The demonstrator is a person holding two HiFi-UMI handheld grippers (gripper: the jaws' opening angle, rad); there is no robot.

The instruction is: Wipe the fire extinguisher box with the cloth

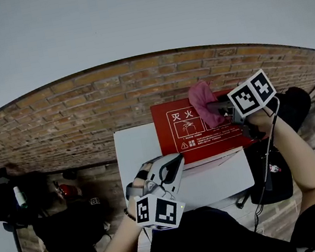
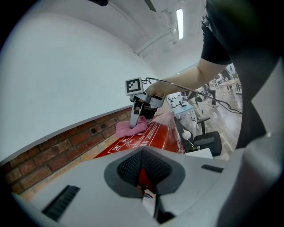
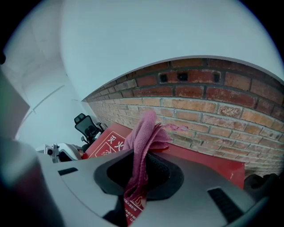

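Red fire extinguisher box (image 1: pixel 193 140) lies flat, printed face up, on a white tabletop (image 1: pixel 134 147). Its far edge is right against the brick wall (image 1: pixel 83 114). White warning print and a pictogram cover the middle of the top. Pink cloth (image 1: pixel 203 103) sits on the box top, far-right part, close to the wall edge.

R gripper (image 1: pixel 220 109): jaws closed on the cloth. Right gripper view shows a strand of it running through the narrow gap betw. the jaws, w/ the rest bunched out in front & resting on the red top. Gripper comes in from the right side, angled down at the box. Marker cube sits on top, and a cable runs back along the forearm.

L gripper (image 1: pixel 175 163): at the box's near-left corner, well apart from the cloth, pointing roughly level across the top. Left gripper view: jaws nearly together, only a slim gap, w/ a bit of red box + a white sliver showing in it. Can't tell whether the pads actually pinch the box edge or just sit over it.

Black office chair (image 2: pixel 208 142) stands on the floor past the right end of the tabletop.
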